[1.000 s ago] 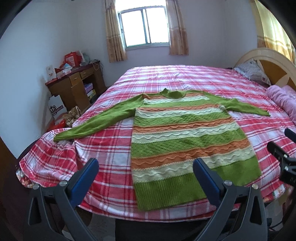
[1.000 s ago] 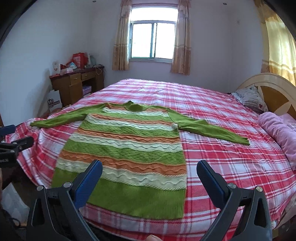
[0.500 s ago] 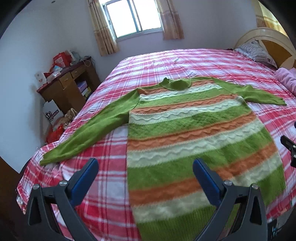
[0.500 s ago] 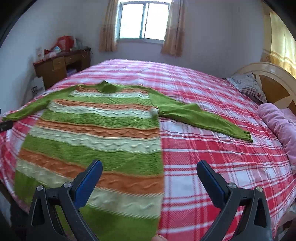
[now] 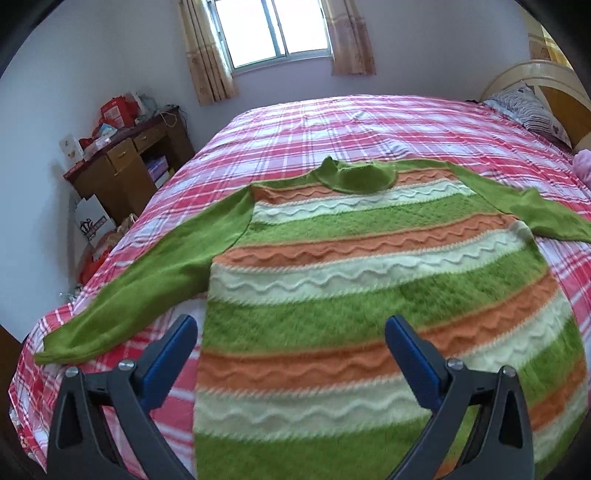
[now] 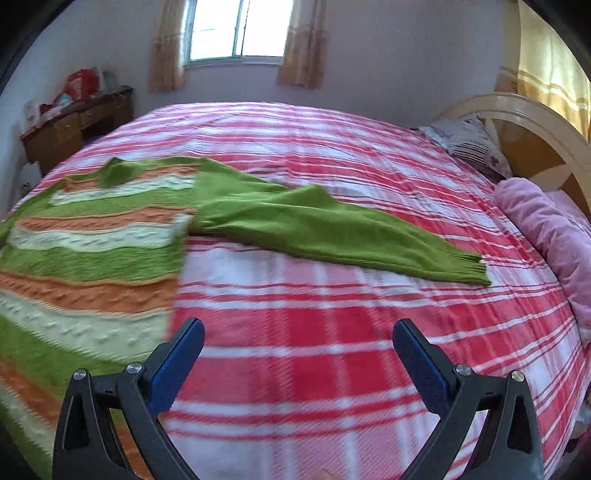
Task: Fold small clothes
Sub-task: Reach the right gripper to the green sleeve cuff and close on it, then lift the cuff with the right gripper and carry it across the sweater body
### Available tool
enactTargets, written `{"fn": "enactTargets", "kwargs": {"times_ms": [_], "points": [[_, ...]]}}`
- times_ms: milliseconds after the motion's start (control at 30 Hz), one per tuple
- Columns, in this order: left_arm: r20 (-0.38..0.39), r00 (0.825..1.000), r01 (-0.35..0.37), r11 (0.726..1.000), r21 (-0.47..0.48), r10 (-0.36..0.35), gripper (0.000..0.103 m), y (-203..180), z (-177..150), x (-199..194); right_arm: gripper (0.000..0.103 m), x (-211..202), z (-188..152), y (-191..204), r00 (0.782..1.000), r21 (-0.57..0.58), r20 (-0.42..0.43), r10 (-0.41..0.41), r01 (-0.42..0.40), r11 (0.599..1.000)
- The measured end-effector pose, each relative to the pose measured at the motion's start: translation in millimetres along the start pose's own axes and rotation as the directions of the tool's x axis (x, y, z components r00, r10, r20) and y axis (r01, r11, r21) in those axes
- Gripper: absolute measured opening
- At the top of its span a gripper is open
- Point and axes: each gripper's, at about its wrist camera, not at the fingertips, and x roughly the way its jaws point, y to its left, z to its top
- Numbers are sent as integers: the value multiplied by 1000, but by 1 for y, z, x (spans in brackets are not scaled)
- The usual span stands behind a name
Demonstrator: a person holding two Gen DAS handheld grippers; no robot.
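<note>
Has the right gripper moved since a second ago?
Yes. The right gripper has advanced over the bed and swung right: the sweater now sits far left, its jaws open.

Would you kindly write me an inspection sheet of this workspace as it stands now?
Surface: bed with red plaid cover, soft and mostly smooth.
Job's things: striped sweater spread flat, both sleeves out to the sides, not yet folded.
Clutter: pink blanket and pillow by the headboard.
Grippers: left hand-held gripper open above the sweater's body; right hand-held gripper open above bare cover, near the right sleeve.
Cables: nothing seen.
Surroundings: wooden desk piled with boxes, curtained window, bags on the floor.
</note>
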Motion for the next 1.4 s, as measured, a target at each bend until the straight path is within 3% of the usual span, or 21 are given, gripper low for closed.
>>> {"fn": "enactTargets", "kwargs": {"times_ms": [200,567,667,733,867,933,1000,1067,1133,1200,1400], "points": [[9,1000,-18,1000,-16,18,103,-10,16,27,102,28,9,-39,999,38,-26,-47,48,998],[-24,995,-97,993,-64,96,103,0,23,70,101,57,23,-148,997,294,-32,-73,79,952],[-40,994,-107,990,-89,104,103,6,22,77,98,69,27,-177,998,381,-47,-46,61,923],[-53,993,-109,989,-102,104,103,7,21,83,88,79,29,-194,997,423,-63,-49,71,903],[-67,991,-122,987,-108,115,103,9,17,88,85,99,30,-210,993,463,-106,-52,96,881],[-81,990,-123,987,-107,114,103,10,17,90,74,112,30,-211,990,461,-136,-26,87,883],[-89,990,-121,987,-105,112,103,9,17,92,73,116,29,-211,989,463,-141,-33,96,881],[-94,990,-111,989,-93,102,103,6,17,94,64,115,30,-213,990,471,-136,-36,97,877],[-99,990,-109,990,-91,100,103,5,18,95,27,116,30,-212,991,466,-135,-22,83,881],[-100,991,-96,991,-97,86,103,6,18,96,13,115,30,-213,992,482,-118,32,29,876],[-99,994,-55,989,-137,42,103,14,17,95,9,93,42,-203,998,472,-50,29,-2,882]]}}
